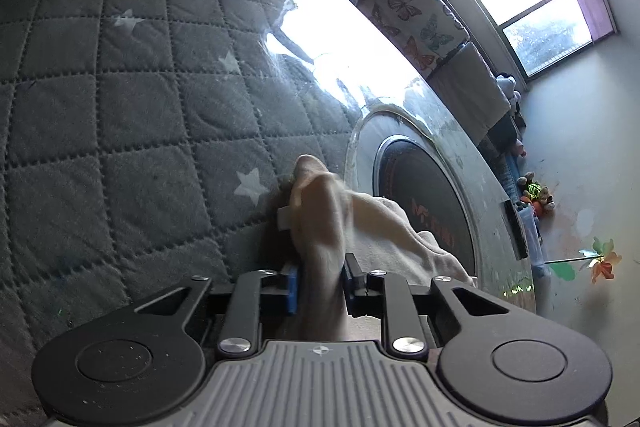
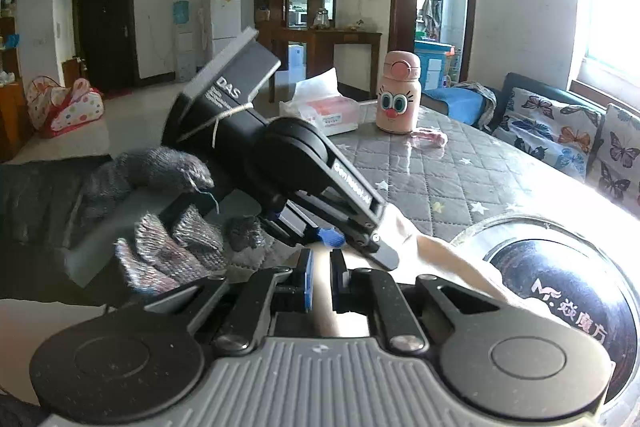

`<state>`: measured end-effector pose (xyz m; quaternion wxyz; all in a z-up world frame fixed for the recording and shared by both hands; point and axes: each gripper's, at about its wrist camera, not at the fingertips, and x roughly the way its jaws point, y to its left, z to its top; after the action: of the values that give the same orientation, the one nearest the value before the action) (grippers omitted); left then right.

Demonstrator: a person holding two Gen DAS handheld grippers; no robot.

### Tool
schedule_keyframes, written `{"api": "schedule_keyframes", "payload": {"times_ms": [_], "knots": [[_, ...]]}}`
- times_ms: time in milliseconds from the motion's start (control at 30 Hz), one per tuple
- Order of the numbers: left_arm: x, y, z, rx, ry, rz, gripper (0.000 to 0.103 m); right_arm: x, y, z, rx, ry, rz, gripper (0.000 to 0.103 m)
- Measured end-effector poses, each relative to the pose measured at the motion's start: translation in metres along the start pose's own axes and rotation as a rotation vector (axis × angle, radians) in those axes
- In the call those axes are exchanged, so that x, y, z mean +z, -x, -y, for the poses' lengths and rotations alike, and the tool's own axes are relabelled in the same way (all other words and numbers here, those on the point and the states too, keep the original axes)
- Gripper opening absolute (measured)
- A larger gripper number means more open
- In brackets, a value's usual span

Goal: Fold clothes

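A cream-coloured garment (image 1: 372,227) lies bunched over the edge of the grey quilted table (image 1: 120,87). My left gripper (image 1: 320,279) is shut on a fold of it, which rises between the jaws. In the right wrist view the same cloth (image 2: 448,259) runs from my right gripper (image 2: 320,283), which is shut on it, up to the left gripper (image 2: 360,227) held by a gloved hand (image 2: 168,227). The two grippers are close together on the cloth.
A round black induction cooker (image 2: 560,287) is set in the table beside the cloth. A pink cartoon bottle (image 2: 398,95), a tissue pack (image 2: 324,107) and a pink band (image 2: 430,137) stand at the far end. Butterfly cushions (image 2: 560,131) line a sofa under the window.
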<state>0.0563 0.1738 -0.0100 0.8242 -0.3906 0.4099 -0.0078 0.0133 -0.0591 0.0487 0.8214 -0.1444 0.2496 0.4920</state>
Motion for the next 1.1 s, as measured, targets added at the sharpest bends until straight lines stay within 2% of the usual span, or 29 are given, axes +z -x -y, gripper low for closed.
{"api": "schedule_keyframes", "payload": {"times_ms": [167, 267, 433, 633, 700, 800, 1000, 1033, 1100], "knots": [[0.001, 0.001, -0.001, -0.003, -0.005, 0.003, 0.021, -0.004, 0.011, 0.01, -0.019, -0.038, 0.006, 0.01], [0.001, -0.001, 0.0, -0.002, -0.012, 0.004, 0.021, -0.018, 0.015, 0.04, -0.103, -0.116, -0.019, 0.01], [0.0, -0.003, 0.0, -0.003, -0.019, 0.004, 0.021, -0.041, 0.02, 0.091, -0.25, -0.25, -0.064, 0.016], [0.0, -0.005, 0.004, 0.008, -0.033, 0.004, 0.021, -0.066, 0.018, 0.144, -0.376, -0.388, -0.091, 0.033], [0.0, -0.006, 0.005, 0.014, -0.04, 0.005, 0.021, -0.072, 0.014, 0.157, -0.398, -0.413, -0.094, 0.042], [0.0, -0.006, 0.007, 0.021, -0.049, 0.004, 0.021, -0.077, 0.008, 0.17, -0.411, -0.448, -0.095, 0.045], [-0.001, -0.007, 0.008, 0.025, -0.066, 0.006, 0.021, -0.085, 0.003, 0.187, -0.362, -0.554, -0.082, 0.042], [-0.001, -0.007, 0.009, 0.025, -0.069, 0.007, 0.021, -0.086, 0.003, 0.189, -0.351, -0.568, -0.079, 0.038], [-0.001, -0.007, 0.009, 0.025, -0.076, 0.011, 0.019, -0.087, 0.006, 0.19, -0.338, -0.578, -0.074, 0.019]]}}
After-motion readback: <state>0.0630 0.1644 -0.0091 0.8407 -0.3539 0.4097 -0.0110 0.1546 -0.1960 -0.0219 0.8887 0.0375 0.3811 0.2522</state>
